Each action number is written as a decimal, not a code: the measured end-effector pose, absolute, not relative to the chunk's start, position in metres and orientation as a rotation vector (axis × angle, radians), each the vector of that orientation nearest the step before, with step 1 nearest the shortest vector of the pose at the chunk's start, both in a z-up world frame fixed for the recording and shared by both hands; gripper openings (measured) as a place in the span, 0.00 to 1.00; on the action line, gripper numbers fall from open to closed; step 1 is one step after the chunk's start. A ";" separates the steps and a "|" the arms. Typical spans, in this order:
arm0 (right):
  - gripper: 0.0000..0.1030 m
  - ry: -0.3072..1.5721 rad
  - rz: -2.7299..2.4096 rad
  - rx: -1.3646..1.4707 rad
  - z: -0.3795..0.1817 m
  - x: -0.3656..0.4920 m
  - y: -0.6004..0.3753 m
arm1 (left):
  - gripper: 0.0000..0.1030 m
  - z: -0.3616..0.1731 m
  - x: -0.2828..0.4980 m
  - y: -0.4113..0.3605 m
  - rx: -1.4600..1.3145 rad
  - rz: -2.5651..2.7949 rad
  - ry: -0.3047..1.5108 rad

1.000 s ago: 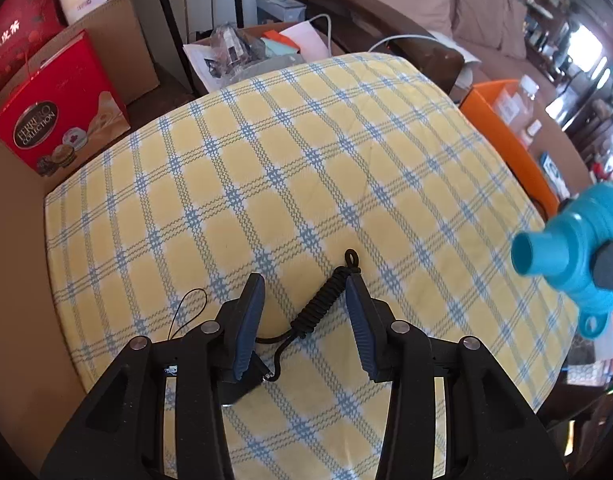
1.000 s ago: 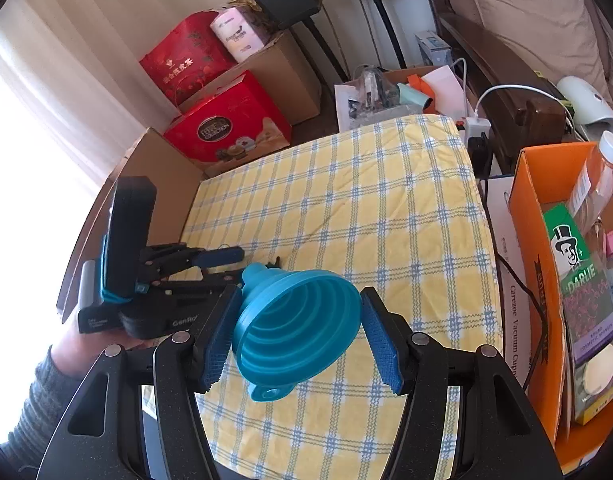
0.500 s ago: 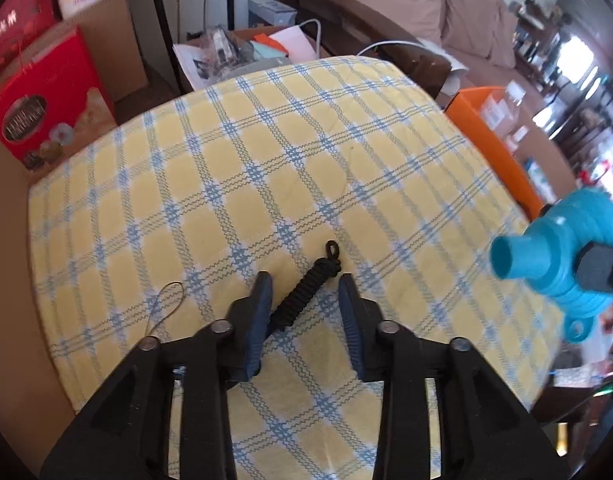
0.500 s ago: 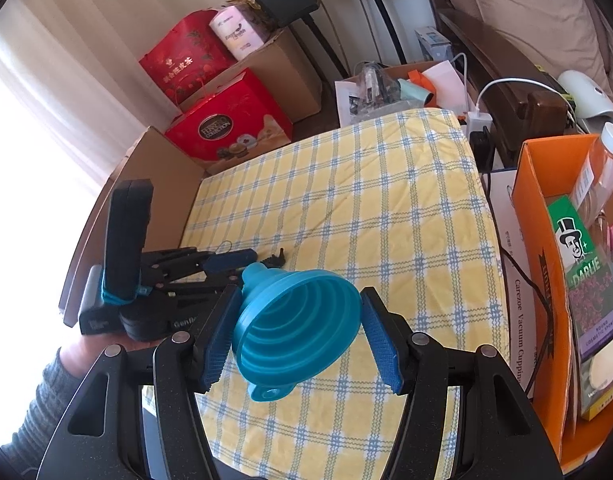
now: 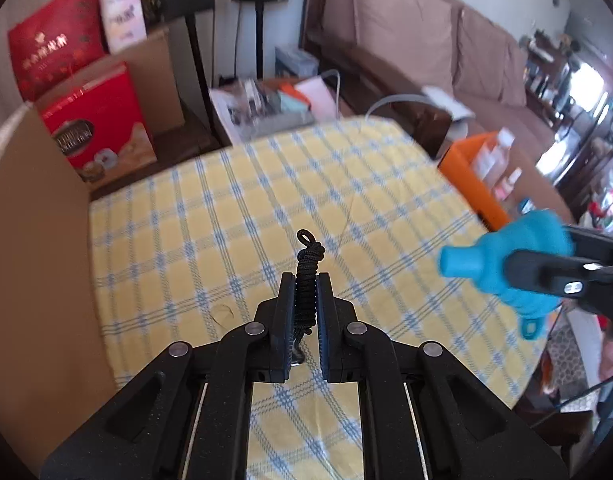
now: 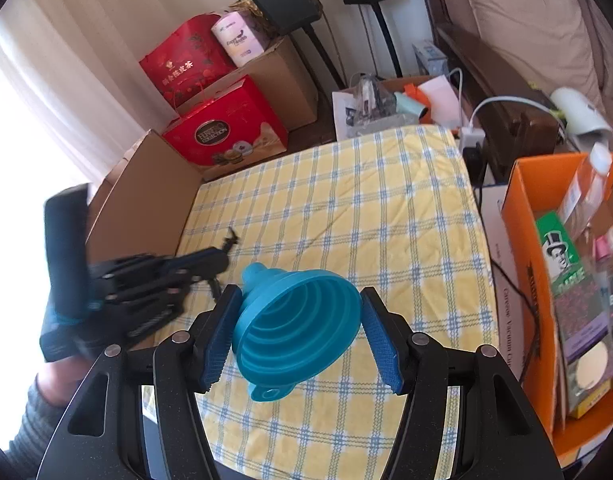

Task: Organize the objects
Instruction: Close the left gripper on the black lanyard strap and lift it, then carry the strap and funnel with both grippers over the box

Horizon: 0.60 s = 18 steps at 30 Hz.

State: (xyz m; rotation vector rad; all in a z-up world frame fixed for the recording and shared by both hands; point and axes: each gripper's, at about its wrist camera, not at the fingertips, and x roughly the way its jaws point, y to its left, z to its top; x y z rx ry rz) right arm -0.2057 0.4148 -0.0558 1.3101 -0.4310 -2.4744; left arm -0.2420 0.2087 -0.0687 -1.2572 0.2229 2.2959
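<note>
Left gripper (image 5: 306, 300) clamped on braided black cord (image 5: 306, 276), its jaws just closed around it, cord clear of the checked tablecloth (image 5: 266, 184). Right gripper (image 6: 298, 336) pinches blue funnel (image 6: 298, 328) aloft. Both items in hand; neither yet stowed. Orange box (image 6: 526, 264) alongside likely destination.

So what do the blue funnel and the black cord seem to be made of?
The funnel looks like soft silicone or rubber with a matt finish: stepped rings suggest that it folds flat. The cord looks like braided nylon or similar fibre, tightly wound with a loop at its end; the exact fibre cannot be told.
</note>
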 end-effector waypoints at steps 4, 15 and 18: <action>0.60 -0.397 -2.493 1.290 -0.045 -0.202 0.404 | 0.09 -0.035 -0.231 0.196 -1.173 2.323 0.159; 0.60 -0.341 -2.469 1.213 -0.003 -0.197 0.365 | 0.09 0.056 -0.196 0.158 -0.972 2.368 0.091; 0.60 -0.337 -2.443 1.191 0.009 -0.196 0.349 | 0.09 0.071 -0.190 0.145 -0.953 2.387 0.099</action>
